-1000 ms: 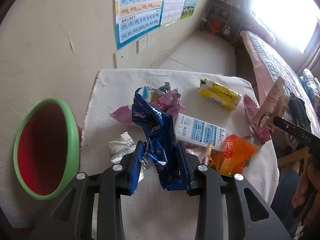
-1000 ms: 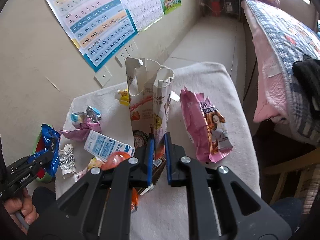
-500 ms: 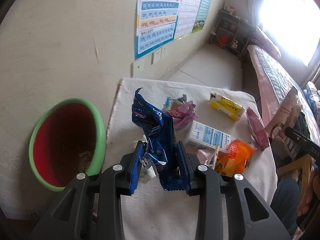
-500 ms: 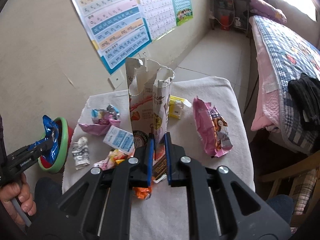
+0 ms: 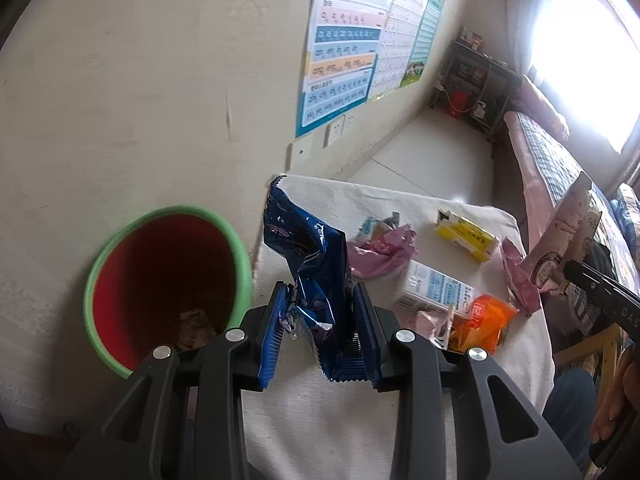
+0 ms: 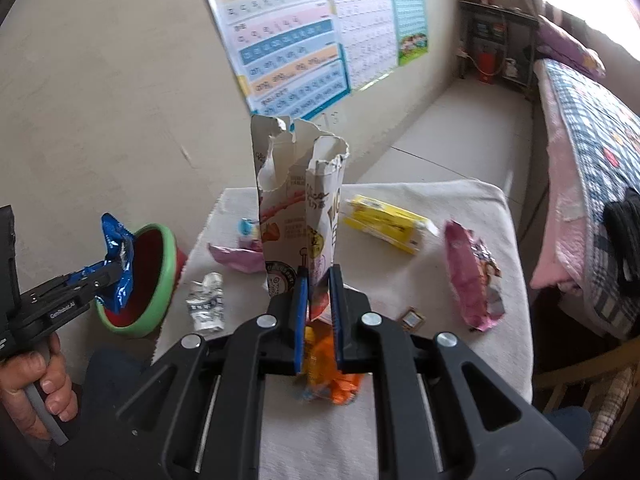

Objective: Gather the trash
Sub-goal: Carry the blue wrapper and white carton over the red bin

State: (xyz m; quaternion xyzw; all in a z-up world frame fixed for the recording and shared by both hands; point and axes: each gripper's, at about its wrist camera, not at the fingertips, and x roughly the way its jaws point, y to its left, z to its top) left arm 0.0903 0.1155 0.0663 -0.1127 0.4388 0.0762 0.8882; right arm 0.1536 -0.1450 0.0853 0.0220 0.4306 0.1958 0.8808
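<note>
Green-rim bin (image 5: 168, 284) w/ scraps (image 5: 194, 326) at bottom.

- Beige plaster wall (image 5: 120, 80) with learning posters (image 6: 288, 40) and a socket (image 5: 340, 130).
- Pale tiled floor (image 5: 432, 152).
- Dark shelf unit (image 6: 496, 40) in the far corner.
- Bed with a checked quilt (image 6: 592, 128).
- Bright window (image 5: 580, 60).

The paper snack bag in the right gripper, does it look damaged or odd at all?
Yes. The paper snack bag, pinched near its bottom by the right gripper, has a raggedly torn top edge with uneven flaps standing open. It is held upright above the table.
</note>
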